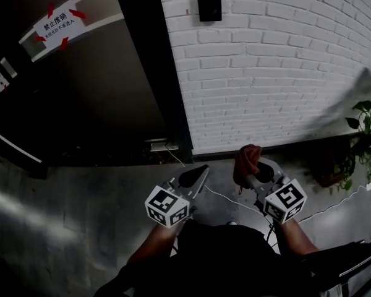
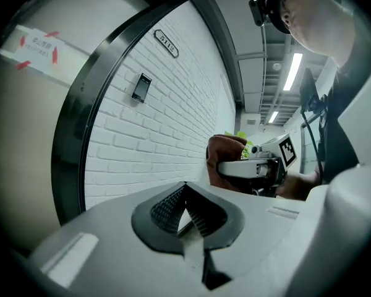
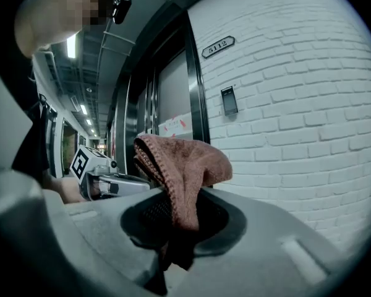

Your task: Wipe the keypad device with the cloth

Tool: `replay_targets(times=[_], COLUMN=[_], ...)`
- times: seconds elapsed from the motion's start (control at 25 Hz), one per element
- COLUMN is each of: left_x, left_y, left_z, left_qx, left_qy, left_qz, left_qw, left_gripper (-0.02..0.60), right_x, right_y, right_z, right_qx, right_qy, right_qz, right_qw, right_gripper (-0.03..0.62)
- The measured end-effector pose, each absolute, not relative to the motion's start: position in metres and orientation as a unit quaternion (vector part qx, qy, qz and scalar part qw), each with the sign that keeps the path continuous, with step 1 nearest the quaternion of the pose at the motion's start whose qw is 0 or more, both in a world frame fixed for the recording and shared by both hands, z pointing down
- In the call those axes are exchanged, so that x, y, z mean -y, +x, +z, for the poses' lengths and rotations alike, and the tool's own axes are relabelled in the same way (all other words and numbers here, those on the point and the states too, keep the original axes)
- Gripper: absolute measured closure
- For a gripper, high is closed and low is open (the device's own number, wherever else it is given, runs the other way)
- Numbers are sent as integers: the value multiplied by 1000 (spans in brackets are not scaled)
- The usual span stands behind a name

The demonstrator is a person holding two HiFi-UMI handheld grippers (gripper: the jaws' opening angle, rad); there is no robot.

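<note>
the right gripper (image 3: 173, 210) has its jaws clenched on a reddish-brown cloth (image 3: 182, 166), which bunches up above the pads and flops toward the wall side; the left gripper (image 2: 185, 193) is closed on nothing, its tips meeting; in the head view both grippers hang low in front of the person, side by side, near each other but apart, over a grey floor (image 1: 80, 215); the keypad device (image 1: 208, 0), a small dark panel, is mounted high on the white brick wall (image 1: 284, 73), well above the cloth and untouched by it; a number plate (image 3: 217, 46) sits higher on the same wall; left of the wall is a dark-framed door (image 1: 105, 85) with a taped white notice (image 1: 60, 22); a green plant (image 1: 368, 129) stands at the right edge.
</note>
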State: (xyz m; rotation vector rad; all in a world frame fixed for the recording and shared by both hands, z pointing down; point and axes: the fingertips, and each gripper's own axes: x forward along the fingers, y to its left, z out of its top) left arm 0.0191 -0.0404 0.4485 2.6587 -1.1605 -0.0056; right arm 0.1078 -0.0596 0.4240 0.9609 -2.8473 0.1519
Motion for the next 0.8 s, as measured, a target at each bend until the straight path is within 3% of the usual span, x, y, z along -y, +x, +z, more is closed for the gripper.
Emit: replay_targets(times=[0.4, 0.8], left_x=[-8, -7], left_y=[55, 23], left_z=[455, 436], left_qx=[439, 421], left_qy=[888, 899], left_qz=[-13, 6], left_qw=[135, 118], left_gripper=[565, 565], right_x=[19, 15], right_y=[147, 120], right_z=[436, 423], right_qx=[956, 948], right_qy=[281, 308], right_qz=[54, 46], right_qw=[70, 61], right_gripper=[534, 536])
